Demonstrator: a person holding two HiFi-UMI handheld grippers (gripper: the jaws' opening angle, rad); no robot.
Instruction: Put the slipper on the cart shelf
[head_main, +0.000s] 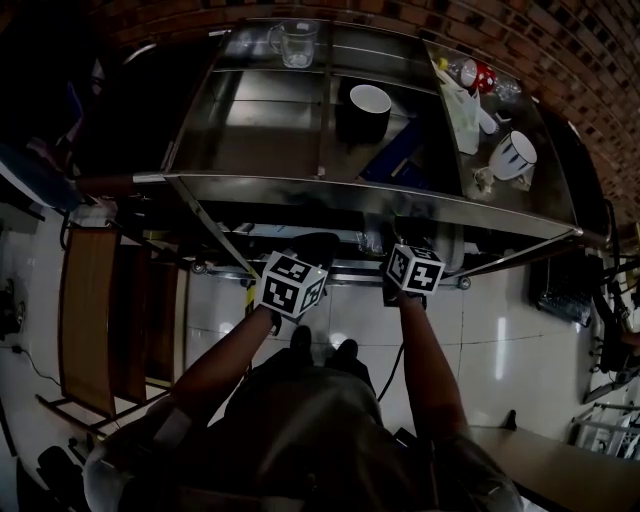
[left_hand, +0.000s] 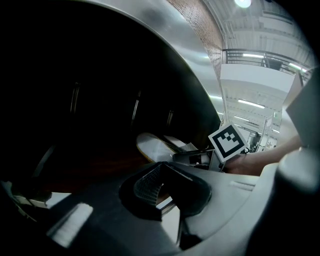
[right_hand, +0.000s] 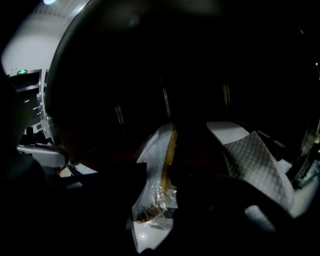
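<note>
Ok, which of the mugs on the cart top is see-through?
The glass mug at the far edge; the black mug with a white inside and the white mug are opaque.

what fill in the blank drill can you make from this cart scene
The glass mug stands on the cart's ___ shelf.
The slipper between the jaws of the right gripper is wrapped in clear ___.
In the right gripper view, a quilted slipper lies to its ___.
Missing: top; plastic; right.
</note>
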